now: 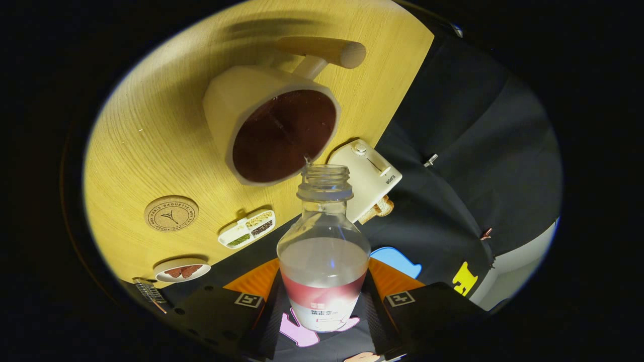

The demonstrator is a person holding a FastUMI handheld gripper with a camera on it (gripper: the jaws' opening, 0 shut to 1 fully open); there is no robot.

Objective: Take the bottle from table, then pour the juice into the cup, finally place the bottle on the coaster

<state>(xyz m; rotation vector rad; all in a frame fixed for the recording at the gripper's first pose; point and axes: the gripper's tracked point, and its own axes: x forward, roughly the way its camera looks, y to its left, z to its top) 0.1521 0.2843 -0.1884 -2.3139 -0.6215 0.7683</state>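
My gripper is shut on a clear plastic bottle with no cap, a red and white label and a cloudy liquid inside. The black fingers press its lower body from both sides. I hold the bottle tilted, with its open mouth at the rim of a white cup that has a long handle and dark liquid inside. A thin trickle shows at the bottle's mouth. The round cork coaster lies bare on the wooden table, off to the left of the bottle and apart from the cup.
A white toaster with bread in it stands by the table's edge, just beyond the bottle. A small white tray of grains and a round dish with a butterfly picture lie near the coaster. A metal comb-like tool sits beside the dish.
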